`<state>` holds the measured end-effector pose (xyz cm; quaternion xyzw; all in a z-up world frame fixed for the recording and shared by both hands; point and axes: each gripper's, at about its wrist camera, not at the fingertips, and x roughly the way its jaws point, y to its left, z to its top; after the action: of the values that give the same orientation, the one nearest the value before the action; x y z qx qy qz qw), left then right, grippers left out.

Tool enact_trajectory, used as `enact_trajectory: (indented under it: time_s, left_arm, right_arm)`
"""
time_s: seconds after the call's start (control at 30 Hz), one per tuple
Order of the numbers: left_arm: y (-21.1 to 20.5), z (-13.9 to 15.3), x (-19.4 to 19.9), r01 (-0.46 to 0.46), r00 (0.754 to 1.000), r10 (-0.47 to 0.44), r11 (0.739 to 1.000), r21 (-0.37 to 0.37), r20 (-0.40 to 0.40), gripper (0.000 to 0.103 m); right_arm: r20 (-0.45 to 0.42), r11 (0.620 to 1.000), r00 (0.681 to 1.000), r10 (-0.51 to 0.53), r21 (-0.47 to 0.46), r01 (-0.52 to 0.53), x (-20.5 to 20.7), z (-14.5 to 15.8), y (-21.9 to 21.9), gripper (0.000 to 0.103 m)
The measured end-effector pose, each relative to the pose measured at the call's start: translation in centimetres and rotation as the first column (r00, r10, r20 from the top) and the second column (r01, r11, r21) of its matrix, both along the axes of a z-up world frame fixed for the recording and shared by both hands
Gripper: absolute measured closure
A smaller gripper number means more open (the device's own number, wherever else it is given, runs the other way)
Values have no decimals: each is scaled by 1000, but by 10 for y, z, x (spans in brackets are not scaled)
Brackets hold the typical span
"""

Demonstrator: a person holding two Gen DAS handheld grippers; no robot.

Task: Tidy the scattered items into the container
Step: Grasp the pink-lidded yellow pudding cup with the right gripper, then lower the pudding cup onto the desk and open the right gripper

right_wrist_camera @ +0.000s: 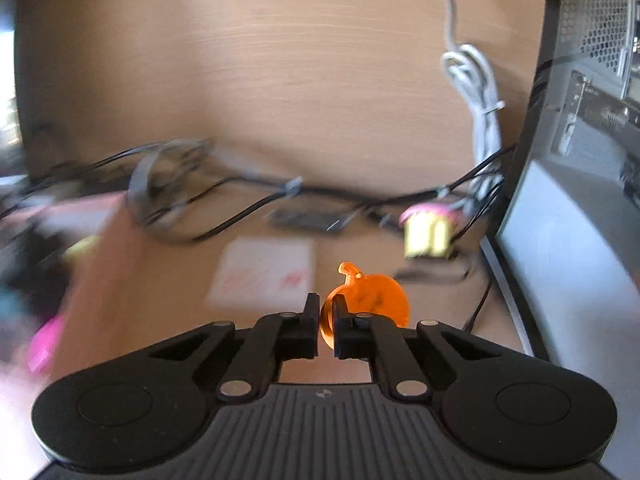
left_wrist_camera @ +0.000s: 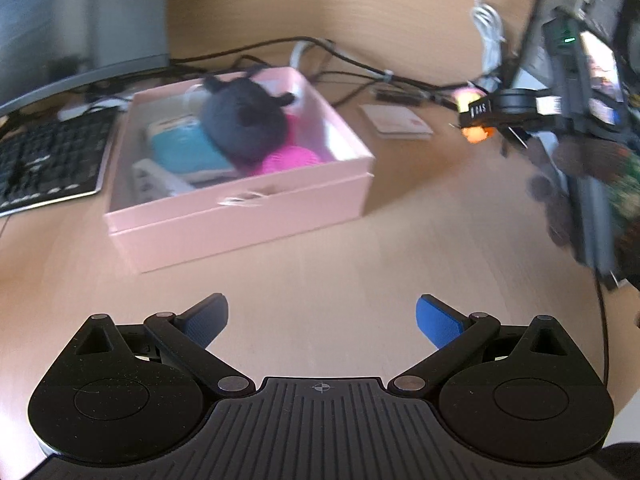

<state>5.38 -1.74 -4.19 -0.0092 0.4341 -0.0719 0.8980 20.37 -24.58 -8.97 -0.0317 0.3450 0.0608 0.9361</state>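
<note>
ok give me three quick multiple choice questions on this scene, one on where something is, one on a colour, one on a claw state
1. Where is the dark plush toy?
A. on the keyboard
B. inside the pink box
C. in the left claw

2. What colour is the translucent piece in the right claw?
A. orange
B. green
C. white

3. How does the left claw stand?
A. shut on a card
B. shut on nothing
C. open, holding nothing

Answers: 1 B, the toy lies in the box among blue and magenta items. 2 A, it glows orange between the closed fingers. 3 C, its blue pads sit wide apart over bare desk.
</note>
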Motion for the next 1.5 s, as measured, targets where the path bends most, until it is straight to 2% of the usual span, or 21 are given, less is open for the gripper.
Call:
enact_trajectory:
  time_s: [0.17, 0.27, 0.3, 0.33, 0.37, 0.4, 0.5, 0.73, 0.83, 0.97, 1.03, 1.2, 1.27, 1.4, 1.5]
  left_arm:
    - [-15, -10, -6, 78, 997, -78, 997, 8, -27, 1]
    - [-22, -17, -7, 117, 992, -116, 993, 20, -51, 1]
    - [-24, -19, -7, 126, 991, -125, 992, 24, -57, 1]
    - [-25, -20, -7, 131, 990, -129, 991, 24, -62, 1]
    - [-26, -21, -6, 132, 989, -131, 991, 22, -66, 1]
    - [-27, -21, -5, 133, 989, -131, 991, 18, -68, 1]
    - [-26, -20, -4, 116, 991, -115, 993, 8, -68, 1]
    - [-5, -13, -13, 17, 997, -16, 1000, 9, -82, 1]
    - [7, -15, -21, -29, 994, 30, 1000, 11, -103, 1]
    - [16, -14, -33, -55, 990, 56, 998, 11, -133, 1]
    - [17, -11, -37, -42, 991, 43, 999, 8, -130, 1]
    - [6, -13, -36, 25, 993, -24, 1000, 6, -116, 0]
    - [-1, -15, -33, 60, 992, -57, 998, 19, -113, 0]
    - [-16, -18, -31, 119, 988, -110, 990, 81, -109, 0]
    - [-22, -20, -33, 162, 983, -151, 981, 110, -105, 0]
  right_arm:
    - [-42, 978, 981, 191, 98, -187, -73, 17, 13, 97]
    - [10, 962, 971, 240, 132, -239, -94, 32, 11, 85]
    - [41, 966, 974, 224, 122, -228, -94, 36, 8, 73]
    - [68, 974, 979, 193, 111, -200, -90, 39, 3, 66]
    - [90, 983, 985, 147, 92, -156, -84, 41, -2, 56]
    - [109, 992, 989, 97, 67, -105, -75, 42, -7, 51]
    - [158, 997, 986, -44, -58, 54, -39, 36, -15, 47]
    - [187, 938, 957, -223, -225, 262, 72, -7, -22, 42]
    - [158, 923, 947, -281, -226, 312, 106, -22, -25, 42]
    - [142, 917, 954, -263, -270, 293, 132, -34, -20, 42]
    - [136, 916, 956, -258, -279, 287, 137, -35, -20, 48]
    - [122, 941, 954, -275, -169, 293, 105, -15, -22, 48]
    - [96, 962, 967, -238, -118, 248, 77, -7, -19, 48]
    - [50, 995, 996, -78, -52, 81, 7, 7, -10, 48]
    - [6, 993, 995, 101, -59, -100, -56, 11, 3, 48]
